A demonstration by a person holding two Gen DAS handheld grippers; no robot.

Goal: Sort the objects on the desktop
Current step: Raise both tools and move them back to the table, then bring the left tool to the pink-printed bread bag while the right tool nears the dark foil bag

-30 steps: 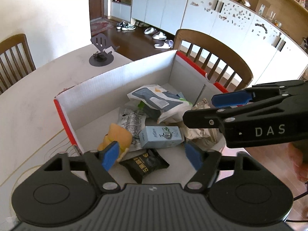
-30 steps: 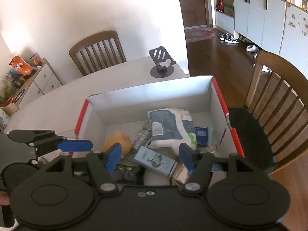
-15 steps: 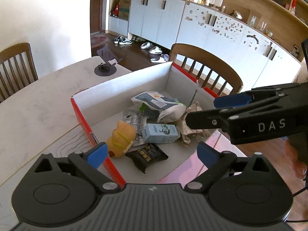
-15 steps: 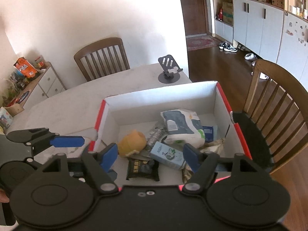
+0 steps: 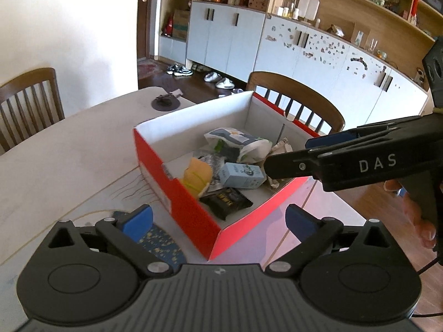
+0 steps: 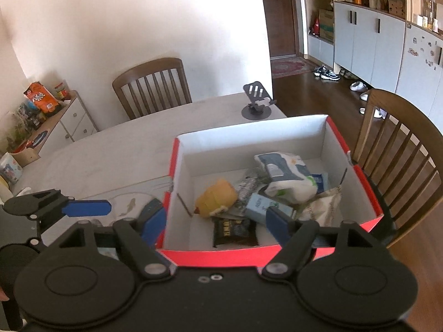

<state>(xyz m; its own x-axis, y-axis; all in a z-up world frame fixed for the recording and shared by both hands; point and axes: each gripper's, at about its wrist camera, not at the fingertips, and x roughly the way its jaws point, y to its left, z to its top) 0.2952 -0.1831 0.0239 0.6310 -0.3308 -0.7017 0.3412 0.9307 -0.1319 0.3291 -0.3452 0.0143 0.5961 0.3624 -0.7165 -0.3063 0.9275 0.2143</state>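
A red box with white inner walls stands on the table. Inside lie a yellow toy, a light-blue carton, a black snack packet, a white-and-blue pouch and crumpled wrappers. My left gripper hovers over the box's near corner, its jaws opening with nothing between them. My right gripper hangs above the near wall, its jaws also opening and holding nothing. A blue item with gold specks lies on the table left of the box.
A dark phone stand sits at the table's far edge behind the box. Wooden chairs stand at the far side and to the right. The box lies near the table's right edge. A hand holds the right gripper.
Both grippers have drawn back and slightly up from over the box's inside, to its near side. Their jaws have spread wider. The items in the box lie where they were.
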